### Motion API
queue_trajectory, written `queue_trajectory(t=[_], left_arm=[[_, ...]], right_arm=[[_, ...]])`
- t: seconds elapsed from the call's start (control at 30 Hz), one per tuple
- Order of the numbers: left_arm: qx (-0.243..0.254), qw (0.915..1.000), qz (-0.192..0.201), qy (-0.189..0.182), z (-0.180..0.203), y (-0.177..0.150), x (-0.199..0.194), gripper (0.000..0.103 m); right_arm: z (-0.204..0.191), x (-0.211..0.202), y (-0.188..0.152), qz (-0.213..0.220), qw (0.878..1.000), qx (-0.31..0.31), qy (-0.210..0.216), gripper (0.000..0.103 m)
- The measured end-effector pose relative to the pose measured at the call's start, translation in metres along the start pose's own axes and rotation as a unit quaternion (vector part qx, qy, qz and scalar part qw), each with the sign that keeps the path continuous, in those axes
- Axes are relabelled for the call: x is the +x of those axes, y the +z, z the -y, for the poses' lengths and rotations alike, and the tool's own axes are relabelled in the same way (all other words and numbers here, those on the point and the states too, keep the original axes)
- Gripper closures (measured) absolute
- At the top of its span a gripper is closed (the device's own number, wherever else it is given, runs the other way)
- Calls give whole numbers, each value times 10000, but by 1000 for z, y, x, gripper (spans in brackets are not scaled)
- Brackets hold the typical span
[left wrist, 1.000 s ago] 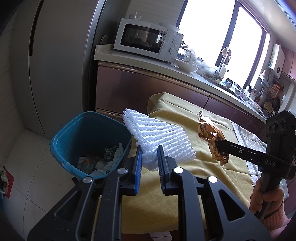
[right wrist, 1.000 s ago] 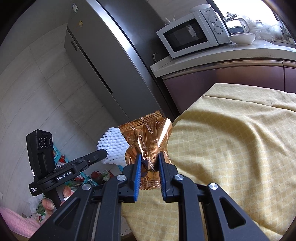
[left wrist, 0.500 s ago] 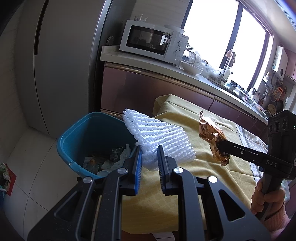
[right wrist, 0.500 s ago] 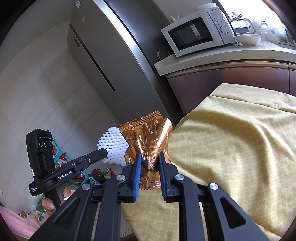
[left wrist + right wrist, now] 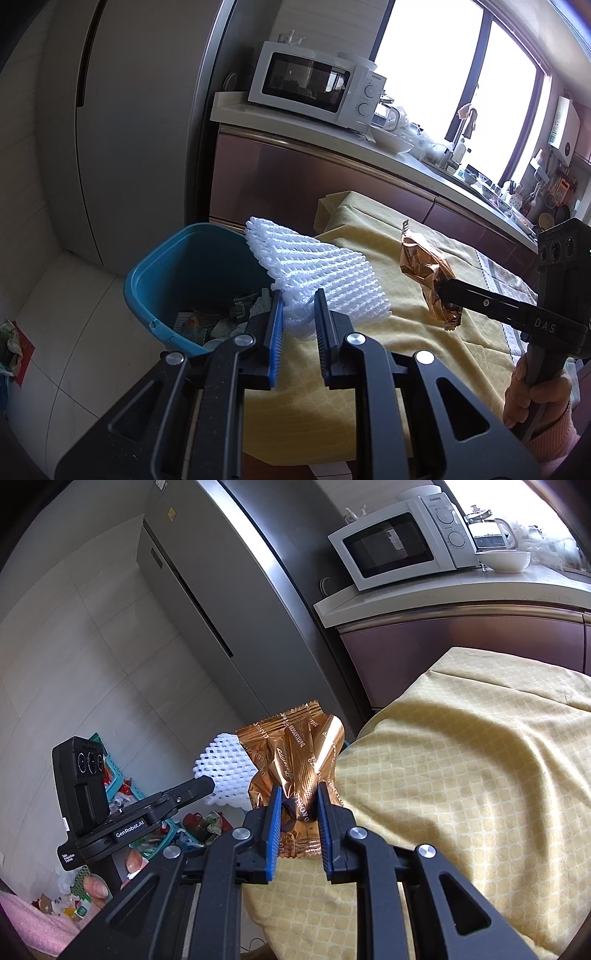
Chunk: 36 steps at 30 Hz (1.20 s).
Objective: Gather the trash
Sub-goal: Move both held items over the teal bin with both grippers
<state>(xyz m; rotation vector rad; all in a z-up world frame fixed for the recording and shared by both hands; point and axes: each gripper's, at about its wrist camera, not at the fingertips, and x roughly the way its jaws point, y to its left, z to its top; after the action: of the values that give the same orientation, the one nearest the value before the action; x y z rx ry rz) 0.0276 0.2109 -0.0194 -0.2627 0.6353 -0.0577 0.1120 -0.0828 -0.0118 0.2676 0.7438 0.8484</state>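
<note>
Pinching foam net in my left fingers and wrapper in my right, I'm carrying both toward the bin ahead.

Foam net: white, open mesh weave.
Wrapper: shiny copper-bronze foil, dark lettering.
Bin: teal blue, mixed coloured scraps inside.
Bench cloth: pale yellow, small repeating lattice print.
Gripper pads: bright blue on black frames.
Microwave: white, dark door.
Cabinets: glossy maroon-brown.
</note>
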Motion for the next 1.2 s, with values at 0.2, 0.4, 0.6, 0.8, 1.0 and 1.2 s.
queue_trajectory(t=[0.2, 0.4, 0.6, 0.8, 1.0, 1.2], left_arm=[[-31, 10000, 20, 62, -2, 0, -2, 86], [-67, 9999, 41, 115, -8, 0, -4, 86], [-84, 9998, 49, 158, -12, 2, -4, 86], [-111, 9997, 66, 206, -16, 3, -3, 86], [-153, 9995, 57, 255, -18, 0, -3, 86], [-184, 9994, 36, 296, -23, 1, 1, 87]], right_arm=[[-3, 3, 3, -35, 10000, -46, 12, 86], [-8, 9, 5, -81, 9999, -101, 28, 86], [-11, 15, 7, -143, 9998, -137, 69, 86], [-12, 20, 9, -188, 9996, -174, 95, 86], [-14, 27, 10, -253, 9995, -168, 115, 86], [-15, 32, 10, -310, 9993, -180, 125, 86]])
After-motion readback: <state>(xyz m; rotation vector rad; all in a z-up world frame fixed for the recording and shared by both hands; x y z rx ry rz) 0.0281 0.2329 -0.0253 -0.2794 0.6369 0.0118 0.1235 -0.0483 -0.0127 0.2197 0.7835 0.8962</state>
